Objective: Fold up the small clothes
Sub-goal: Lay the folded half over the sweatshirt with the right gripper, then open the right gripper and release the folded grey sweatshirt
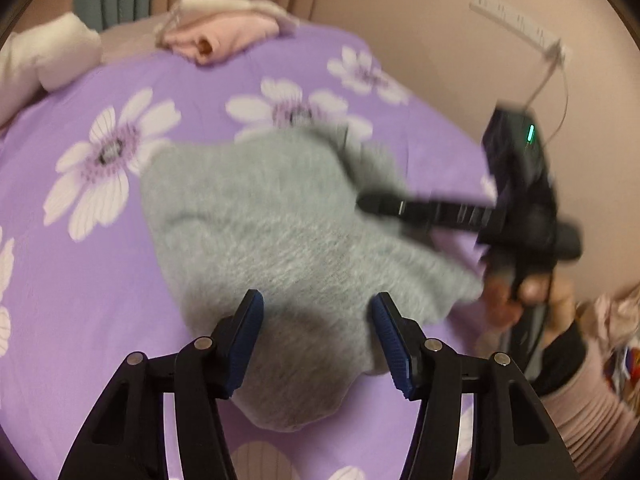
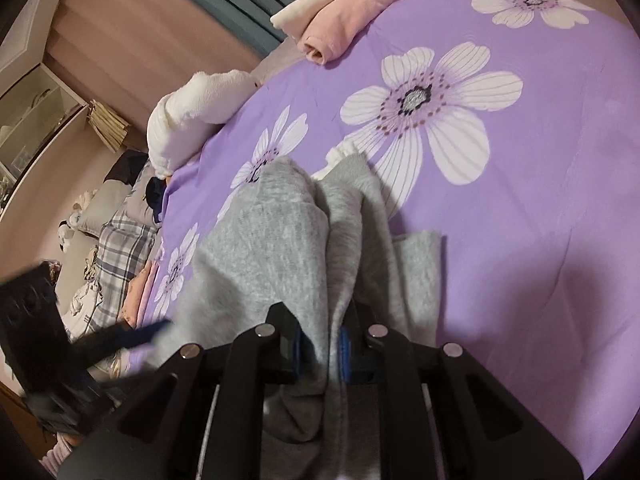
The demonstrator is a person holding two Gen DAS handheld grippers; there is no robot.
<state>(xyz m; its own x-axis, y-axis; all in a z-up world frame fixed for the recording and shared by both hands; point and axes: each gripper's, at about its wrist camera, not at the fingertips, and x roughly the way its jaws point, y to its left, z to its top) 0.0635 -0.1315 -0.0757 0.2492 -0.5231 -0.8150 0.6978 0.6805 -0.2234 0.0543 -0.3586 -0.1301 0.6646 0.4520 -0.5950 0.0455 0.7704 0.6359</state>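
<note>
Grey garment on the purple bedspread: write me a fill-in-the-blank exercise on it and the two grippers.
1. The grey garment lies on a purple bedspread printed with white ____.
2. The right gripper has its jaws ____ on a bunch of the grey fabric.
3. The left gripper hovers over the garment with its jaws ____.
4. At the far edge of the bed sits a folded ____ garment.

Missing words: flowers; shut; open; pink
</note>
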